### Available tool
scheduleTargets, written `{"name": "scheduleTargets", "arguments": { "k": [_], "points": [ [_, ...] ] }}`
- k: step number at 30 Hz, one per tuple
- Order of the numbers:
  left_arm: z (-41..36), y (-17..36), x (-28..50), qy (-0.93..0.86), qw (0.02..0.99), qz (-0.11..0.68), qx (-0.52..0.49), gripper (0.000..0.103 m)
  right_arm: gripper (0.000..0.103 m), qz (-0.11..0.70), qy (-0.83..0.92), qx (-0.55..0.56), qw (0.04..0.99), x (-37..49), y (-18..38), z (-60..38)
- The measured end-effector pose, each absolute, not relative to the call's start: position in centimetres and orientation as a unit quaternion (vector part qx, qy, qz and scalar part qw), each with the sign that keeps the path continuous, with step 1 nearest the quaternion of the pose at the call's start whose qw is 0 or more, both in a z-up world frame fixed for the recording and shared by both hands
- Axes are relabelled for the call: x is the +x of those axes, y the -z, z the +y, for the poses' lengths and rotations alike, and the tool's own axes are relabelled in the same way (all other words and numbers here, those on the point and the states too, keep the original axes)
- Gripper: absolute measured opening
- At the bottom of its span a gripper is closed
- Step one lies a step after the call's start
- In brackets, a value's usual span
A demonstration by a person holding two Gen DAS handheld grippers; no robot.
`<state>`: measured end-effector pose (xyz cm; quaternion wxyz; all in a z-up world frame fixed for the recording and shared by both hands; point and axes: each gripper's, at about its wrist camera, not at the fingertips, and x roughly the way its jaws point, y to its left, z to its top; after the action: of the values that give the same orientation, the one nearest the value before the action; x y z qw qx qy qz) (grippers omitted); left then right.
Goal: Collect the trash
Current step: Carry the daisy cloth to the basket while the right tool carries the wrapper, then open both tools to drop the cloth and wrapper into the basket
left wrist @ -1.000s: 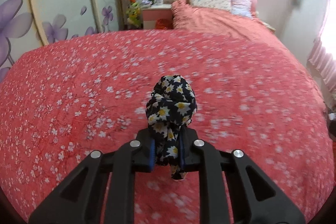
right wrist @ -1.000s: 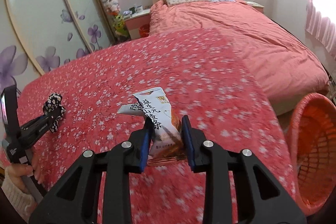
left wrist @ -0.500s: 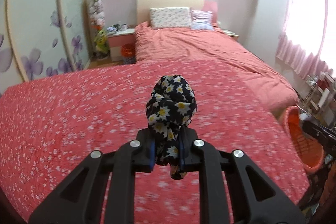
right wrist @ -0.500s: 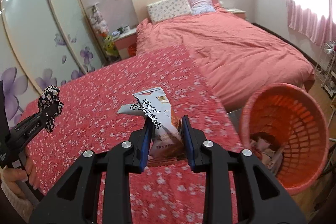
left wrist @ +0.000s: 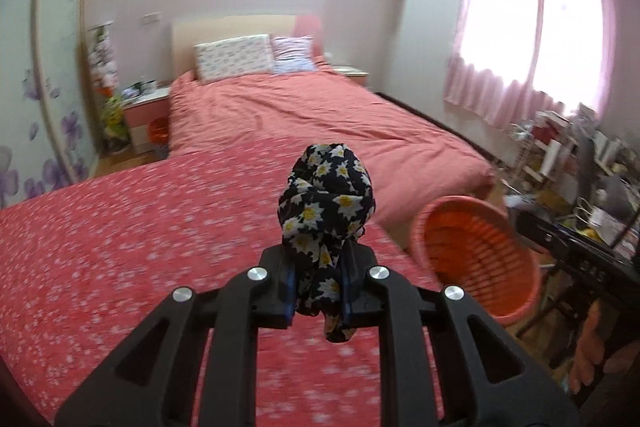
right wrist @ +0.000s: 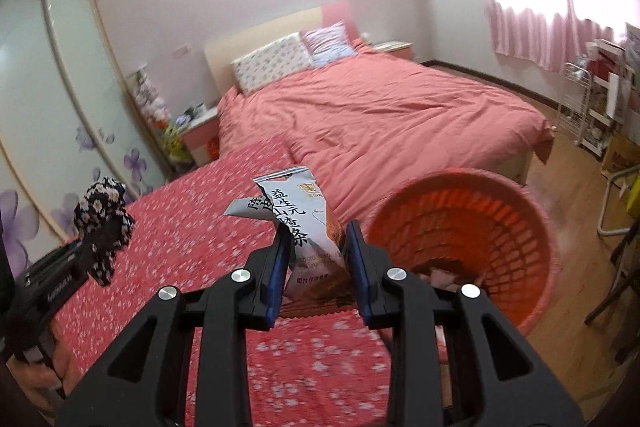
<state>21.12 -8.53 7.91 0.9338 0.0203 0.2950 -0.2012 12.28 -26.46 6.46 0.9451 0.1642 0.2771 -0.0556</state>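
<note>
The left gripper is pinching a knotted black cloth with a daisy print, its fingers closed narrowly on the lower part so that the bundle is standing up above them and a tail is hanging below. It is hanging over a red flowered bedspread, with the orange plastic basket lying ahead and to the right, just past the bedspread's edge. The right gripper is clamping a white snack wrapper printed with black Chinese characters; its blue-padded fingers are pressing on both sides of the packet, whose torn top is sticking up and forward. The wrapper is sitting near the basket, to the left of its rim, and some crumpled scraps are lying in the basket's bottom. In the right wrist view the left gripper with its cloth is showing at the far left, well apart from the basket. A pink bed with two pillows is filling the background.
</note>
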Motion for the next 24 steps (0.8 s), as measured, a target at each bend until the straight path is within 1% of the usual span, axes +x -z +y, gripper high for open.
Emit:
{"name": "scheduleTargets", "arguments": {
  "k": [6,11,19,24],
  "points": [
    [-13.8,-8.6,19.9,0.259,0.921,0.289,0.021,0.017,0.029,0.250,0.088,0.161,0.951,10.4,-7.1,-29.4],
    [-18.2,-8.0,19.4,0.302,0.907,0.292,0.026,0.017,0.029,0.241,0.109,0.176,0.948,9.8,-6.8,-31.8],
    [-23.7,-5.5,19.9,0.347,0.882,0.316,0.030,0.017,0.029,0.238,0.136,0.211,0.938,10.2,-5.3,-35.8],
    [-26.3,-3.5,21.3,0.362,0.868,0.338,0.028,0.018,0.030,0.250,0.145,0.234,0.928,11.3,-3.6,-38.2]
  ]
}}
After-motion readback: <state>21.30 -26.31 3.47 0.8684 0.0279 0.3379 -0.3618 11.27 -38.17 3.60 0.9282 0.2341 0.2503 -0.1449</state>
